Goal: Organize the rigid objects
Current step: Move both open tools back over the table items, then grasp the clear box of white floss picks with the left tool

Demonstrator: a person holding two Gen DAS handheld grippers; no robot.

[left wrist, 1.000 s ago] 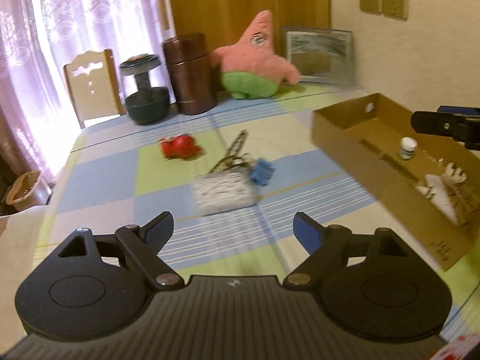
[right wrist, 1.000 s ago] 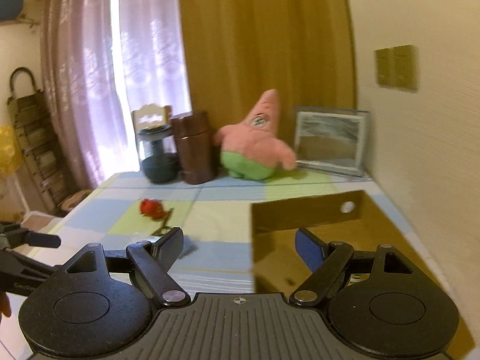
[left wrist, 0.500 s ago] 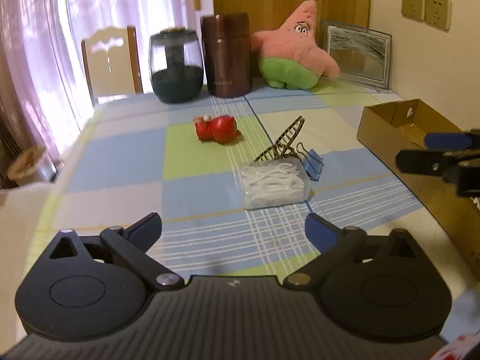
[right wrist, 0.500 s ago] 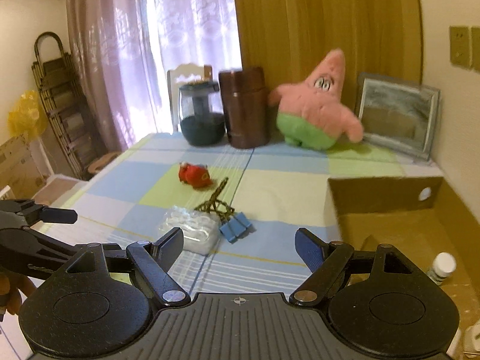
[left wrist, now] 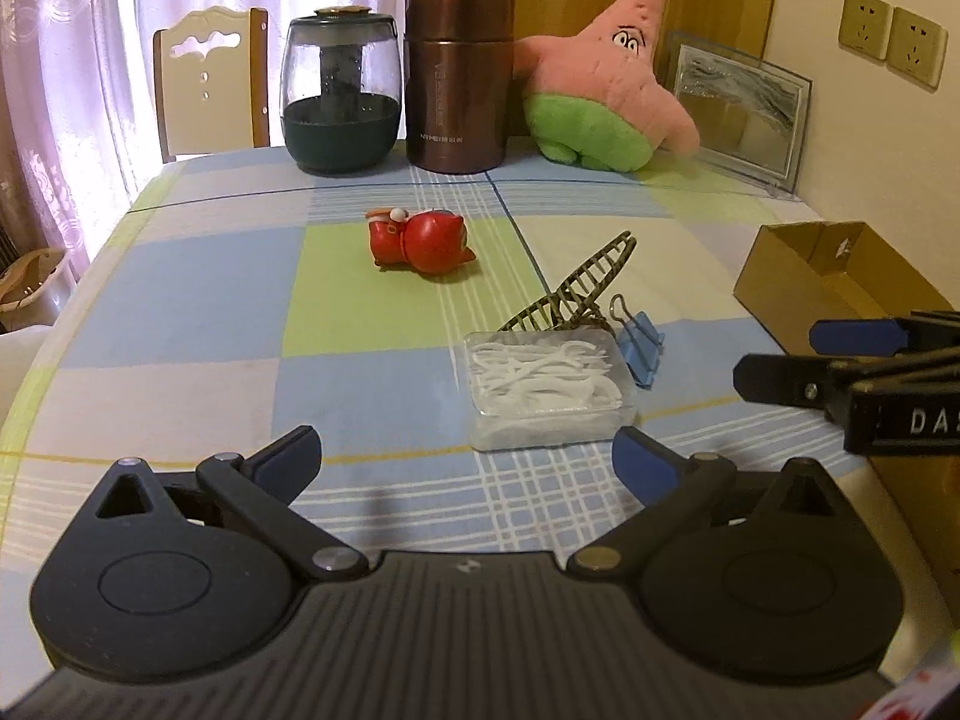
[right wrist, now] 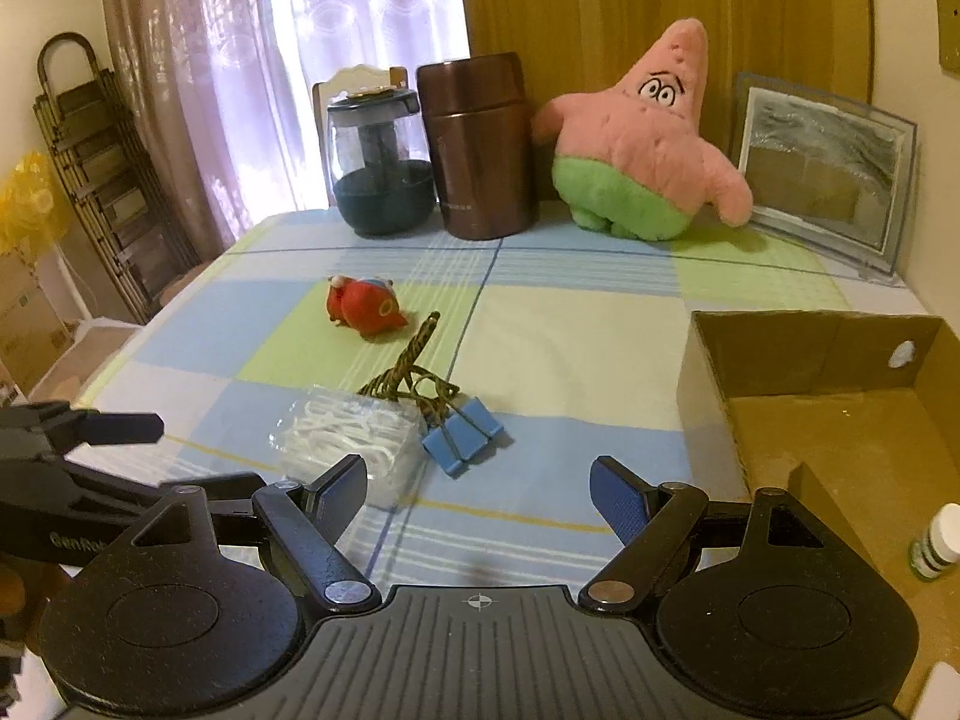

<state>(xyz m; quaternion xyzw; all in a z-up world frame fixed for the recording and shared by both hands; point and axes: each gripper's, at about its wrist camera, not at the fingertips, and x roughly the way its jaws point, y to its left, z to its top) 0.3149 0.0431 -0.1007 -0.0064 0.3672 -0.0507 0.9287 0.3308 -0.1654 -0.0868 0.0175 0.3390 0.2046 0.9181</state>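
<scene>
A checked tablecloth (left wrist: 180,300) is seen spread under everything, with an open cardboard box (right wrist: 840,438) standing at its right side; a small white bottle (right wrist: 936,540) is already inside it. Near the middle of the cloth a tight cluster is found: a clear box of floss picks (left wrist: 549,387), a bronze hair clip (left wrist: 570,288) touching its far edge, and a blue binder clip (left wrist: 642,345) just beside its right end. A red toy figure (left wrist: 420,240) lies apart, farther back.

The left gripper (left wrist: 465,453) is held wide, empty, with the floss box just ahead and slightly right of its centre line. The right gripper (right wrist: 477,483) is likewise spread and empty; the binder clip lies ahead between its fingers.

The floss box's long axis is judged to run across the left gripper's opening, so the left is probably the nearer arm for it.
</scene>
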